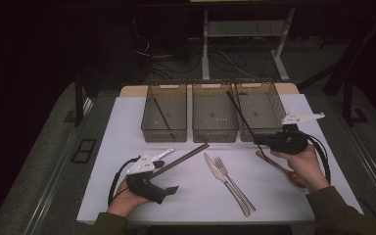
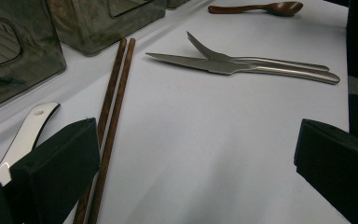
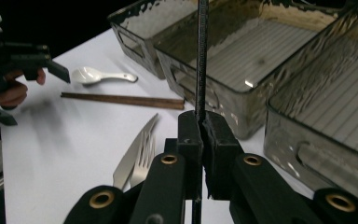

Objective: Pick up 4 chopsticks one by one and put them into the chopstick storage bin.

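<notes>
A: What was the right gripper [image 3: 200,122] doing?

B: Its jaws were pressed together on a black chopstick [image 1: 240,115]. The stick ran up from the jaws and slanted over the rim of the middle bin [image 1: 215,120], its far end near the seam with the right bin [image 1: 260,111]. In the right gripper view the stick [image 3: 201,56] stood straight up between the pads.

A: And the left gripper [image 1: 169,191]?

B: Jaws spread wide, nothing between them. It sat on the table [image 1: 127,117] well in front of the middle bin, toward the left, held by the left hand [image 1: 126,200].

A: What lay near the middle bin?

B: Just in front of it, a knife [image 1: 215,169] and a fork [image 1: 230,178] lay side by side, touching. Left of them a brown chopstick pair [image 1: 181,160] lay slanted, one end close to the bin's front wall. A white spoon [image 1: 164,153] lay beside the pair's other end. In the left gripper view the pair [image 2: 114,107] passed beside the left jaw.

A: Anything else?

B: A brown spoon [image 1: 271,163] lay in front of the right bin, partly under the right hand [image 1: 306,169]. Another black stick [image 1: 162,115] rested in the left bin [image 1: 165,117].
</notes>
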